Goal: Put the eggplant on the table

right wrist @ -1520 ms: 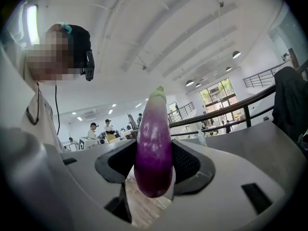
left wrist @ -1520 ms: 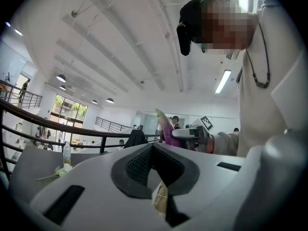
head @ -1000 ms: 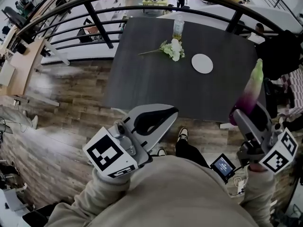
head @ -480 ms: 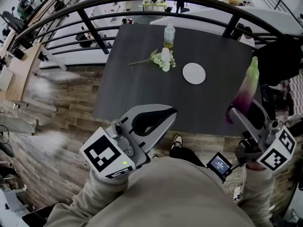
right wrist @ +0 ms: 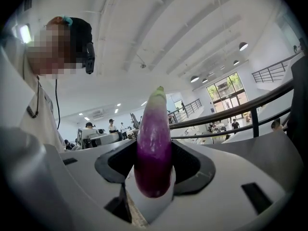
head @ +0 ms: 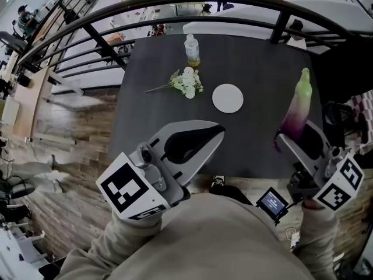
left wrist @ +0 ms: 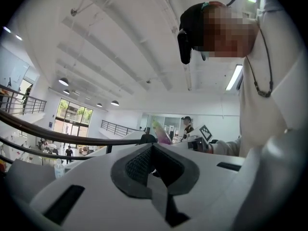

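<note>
On the left, the left gripper (head: pixel 211 136) has its two jaws pressed together with nothing in them. Past it is the dark table (head: pixel 256 144). On it are a small bottle (head: pixel 191 50), some white flowers (head: pixel 186 81) and a round white plate (head: pixel 227 98). On the right, the right gripper (head: pixel 287 140) squeezes the fat purple end of the eggplant (head: pixel 296 112). The eggplant stands up with its green tip on top, not yet down on the table.
</note>
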